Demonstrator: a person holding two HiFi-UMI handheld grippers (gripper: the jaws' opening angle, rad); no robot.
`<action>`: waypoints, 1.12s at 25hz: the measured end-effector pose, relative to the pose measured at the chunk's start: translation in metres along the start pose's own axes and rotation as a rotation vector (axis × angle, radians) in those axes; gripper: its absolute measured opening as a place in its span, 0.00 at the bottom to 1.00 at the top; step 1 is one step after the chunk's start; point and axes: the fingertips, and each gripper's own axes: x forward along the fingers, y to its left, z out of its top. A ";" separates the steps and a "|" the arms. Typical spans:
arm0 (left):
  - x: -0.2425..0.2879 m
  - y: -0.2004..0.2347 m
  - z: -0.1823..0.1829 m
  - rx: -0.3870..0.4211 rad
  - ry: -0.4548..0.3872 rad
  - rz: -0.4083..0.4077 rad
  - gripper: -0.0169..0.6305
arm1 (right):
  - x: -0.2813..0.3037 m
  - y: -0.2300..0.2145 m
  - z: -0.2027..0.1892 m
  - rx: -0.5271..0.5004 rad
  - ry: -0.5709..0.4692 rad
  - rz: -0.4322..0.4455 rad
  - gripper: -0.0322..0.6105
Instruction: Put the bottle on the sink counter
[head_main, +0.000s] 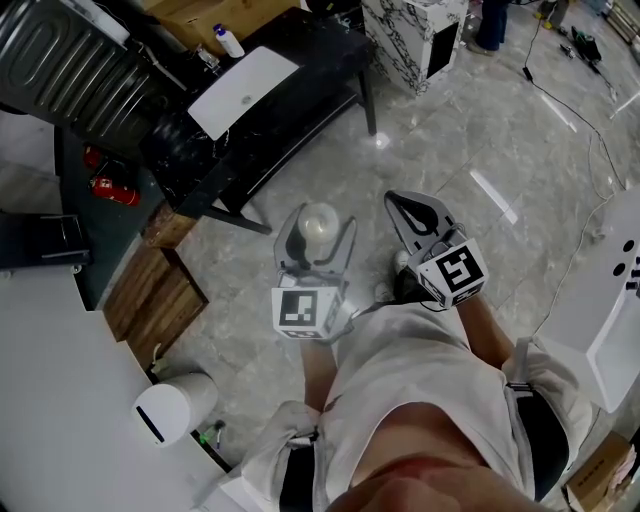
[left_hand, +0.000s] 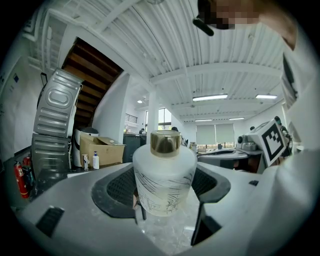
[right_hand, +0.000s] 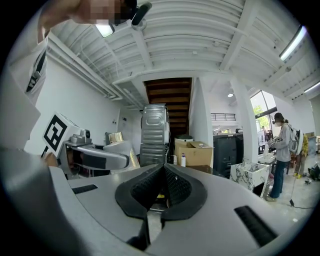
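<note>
A frosted white bottle (head_main: 320, 226) with a gold cap (left_hand: 165, 141) is held upright between the jaws of my left gripper (head_main: 320, 240), above the grey floor. In the left gripper view the bottle (left_hand: 164, 180) fills the middle, with the dark pads pressed against both its sides. My right gripper (head_main: 412, 212) hangs just to the right of it, shut, with nothing between its pads (right_hand: 172, 187). The sink counter (head_main: 300, 45), black with a white basin (head_main: 245, 88), stands far off at the upper left of the head view.
A white pump bottle (head_main: 228, 40) and a tap stand on the counter by a cardboard box (right_hand: 195, 152). Red fire extinguishers (head_main: 110, 186), wooden steps (head_main: 155, 290) and a white bin (head_main: 175, 405) are at the left. A marble block (head_main: 415, 30) and a floor cable (head_main: 570, 110) lie beyond; a person (right_hand: 281, 150) stands at the right.
</note>
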 end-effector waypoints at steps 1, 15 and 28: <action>0.003 0.003 -0.001 -0.001 0.005 0.001 0.53 | 0.004 -0.002 0.000 0.000 0.002 0.001 0.05; 0.075 0.032 0.005 0.002 -0.005 0.032 0.53 | 0.062 -0.060 -0.002 -0.001 -0.008 0.041 0.05; 0.153 0.053 0.013 0.000 0.015 0.060 0.53 | 0.112 -0.127 -0.003 0.019 -0.001 0.078 0.05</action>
